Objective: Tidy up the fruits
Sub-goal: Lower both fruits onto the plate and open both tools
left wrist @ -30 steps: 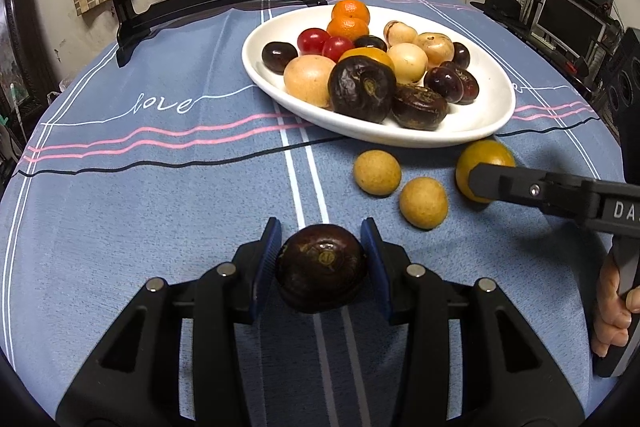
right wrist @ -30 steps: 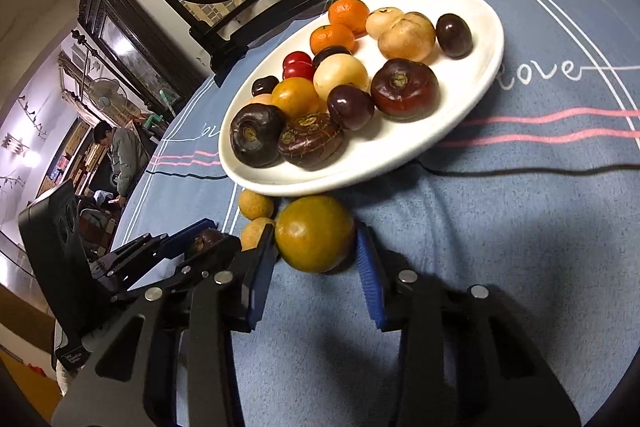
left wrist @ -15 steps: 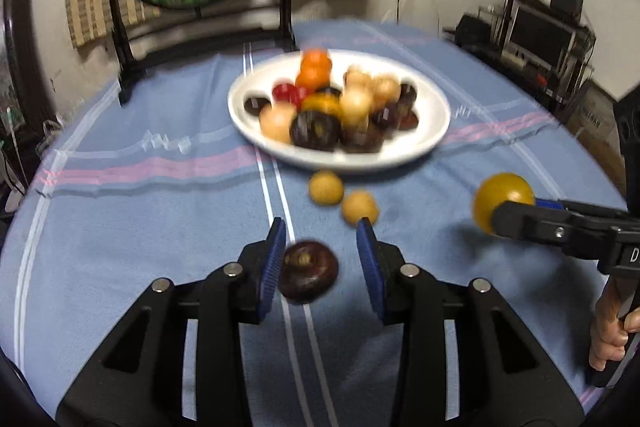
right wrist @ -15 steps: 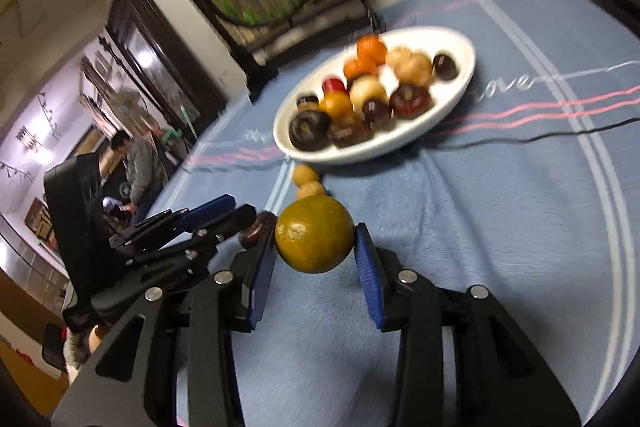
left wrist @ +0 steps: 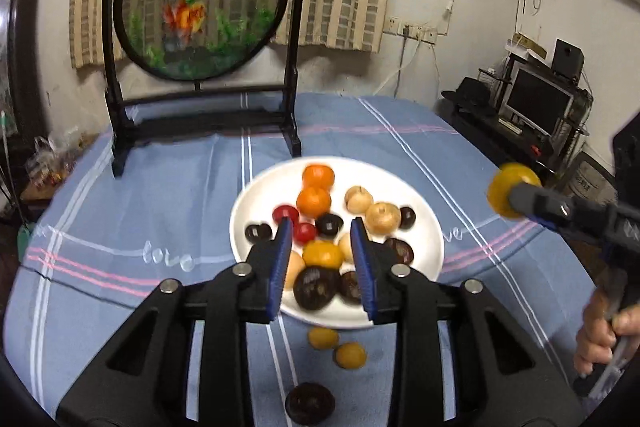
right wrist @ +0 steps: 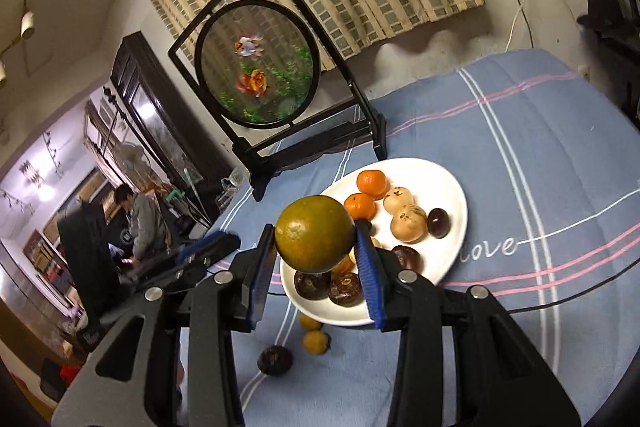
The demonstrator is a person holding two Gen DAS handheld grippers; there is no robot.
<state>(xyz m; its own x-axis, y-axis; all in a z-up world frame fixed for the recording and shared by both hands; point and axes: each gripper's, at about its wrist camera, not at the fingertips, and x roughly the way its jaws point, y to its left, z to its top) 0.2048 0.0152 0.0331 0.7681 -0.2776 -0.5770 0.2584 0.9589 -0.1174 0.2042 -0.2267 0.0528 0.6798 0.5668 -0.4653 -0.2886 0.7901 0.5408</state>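
Note:
A white oval plate holds several fruits: orange, red, tan and dark ones. My right gripper is shut on a yellow-green orange and holds it high above the table; it shows at the right in the left wrist view. My left gripper is open and empty, raised above the plate's near side. A dark round fruit lies on the cloth below it. Two small yellow fruits lie between it and the plate.
The table has a blue striped cloth. A black-framed round goldfish screen stands at the back edge. A monitor and shelves stand off the table to the right.
My left gripper let go of the dark fruit, which now lies on the cloth, and rose. My right gripper lifted the yellow-green orange up off the table.

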